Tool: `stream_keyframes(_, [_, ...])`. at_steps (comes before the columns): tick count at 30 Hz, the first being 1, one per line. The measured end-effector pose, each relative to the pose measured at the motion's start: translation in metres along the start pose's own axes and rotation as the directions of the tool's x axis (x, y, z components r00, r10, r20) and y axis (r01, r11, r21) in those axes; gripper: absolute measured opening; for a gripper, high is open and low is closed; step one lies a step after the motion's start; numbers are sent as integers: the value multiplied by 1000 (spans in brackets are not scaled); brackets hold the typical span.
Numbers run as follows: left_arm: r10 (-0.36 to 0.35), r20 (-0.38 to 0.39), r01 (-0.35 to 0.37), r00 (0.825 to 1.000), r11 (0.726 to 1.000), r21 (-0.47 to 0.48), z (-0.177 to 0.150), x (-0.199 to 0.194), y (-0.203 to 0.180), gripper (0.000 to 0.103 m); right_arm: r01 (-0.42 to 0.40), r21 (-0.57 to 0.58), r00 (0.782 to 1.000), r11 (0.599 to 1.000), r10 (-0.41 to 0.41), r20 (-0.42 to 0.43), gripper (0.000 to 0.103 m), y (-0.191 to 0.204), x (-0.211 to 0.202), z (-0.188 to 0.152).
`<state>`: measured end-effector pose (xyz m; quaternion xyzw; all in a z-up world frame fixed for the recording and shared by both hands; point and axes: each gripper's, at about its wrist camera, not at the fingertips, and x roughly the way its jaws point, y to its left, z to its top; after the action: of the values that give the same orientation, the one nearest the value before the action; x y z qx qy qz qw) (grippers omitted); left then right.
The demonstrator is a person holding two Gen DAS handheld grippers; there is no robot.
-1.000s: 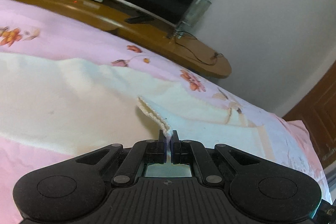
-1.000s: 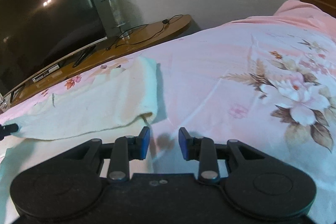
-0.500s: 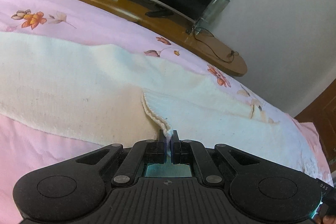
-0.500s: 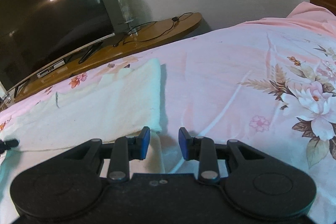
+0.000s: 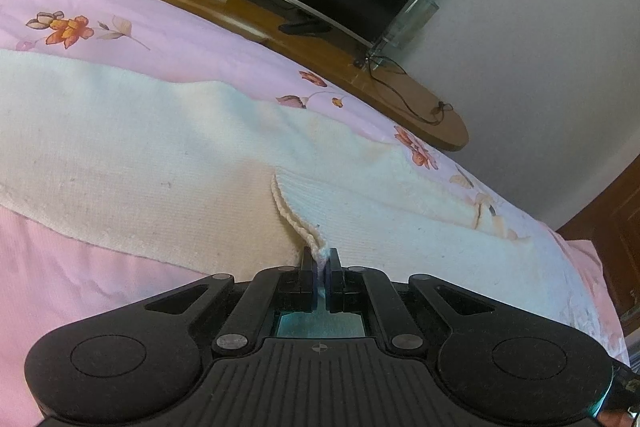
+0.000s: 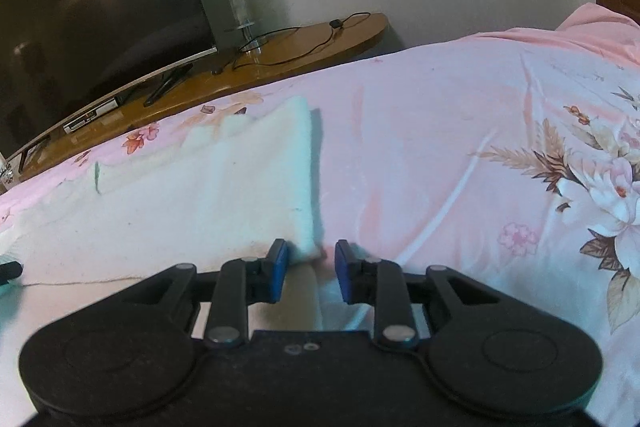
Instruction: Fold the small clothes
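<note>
Two hand-held grippers (left [image 5: 320, 259] clamped, right [image 6: 308, 259] closing) at cream garment [image 5: 160, 155].

The cream garment [image 5: 140, 147] runs off the left edge.

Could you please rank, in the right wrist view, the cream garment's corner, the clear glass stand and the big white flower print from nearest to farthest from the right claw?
1. Cream garment's corner: between the closing fingers of the right claw.
2. Big white flower print: on the bedspread, far right.
3. Clear glass stand: on the wooden shelf, beside the TV.
</note>
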<state>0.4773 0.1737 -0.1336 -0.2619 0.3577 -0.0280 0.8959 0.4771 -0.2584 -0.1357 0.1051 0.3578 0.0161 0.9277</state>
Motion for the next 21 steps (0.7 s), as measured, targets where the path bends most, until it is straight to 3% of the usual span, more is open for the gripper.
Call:
stream_keyframes(8, [71, 37, -74, 997, 994, 75, -7, -4, -6, 6, 7, -37, 1000, 999, -7, 16, 27, 5, -1, -4])
stream_keyframes(14, [80, 36, -83, 996, 992, 100, -4, -5, -8, 5, 10, -87, 1000, 996, -11, -10, 25, 10, -2, 4])
stream_keyframes(17, [82, 43, -86, 996, 990, 111, -6, -5, -9, 5, 25, -65, 997, 998, -20, 75, 30, 10, -9, 16])
stream_keyframes(18, [84, 48, -89, 995, 989, 115, -7, -4, -9, 5, -4, -56, 996, 998, 9, 90, 27, 10, -7, 20])
stream_keyframes(19, [85, 52, -90, 995, 989, 118, -8, -4, -9, 5, -37, -50, 996, 998, 40, 74, 20, 9, 0, 22])
stream_keyframes(21, [85, 54, -91, 995, 989, 115, -8, -5, -10, 5, -16, -80, 1000, 997, 14, -25, 15, 11, 25, 18])
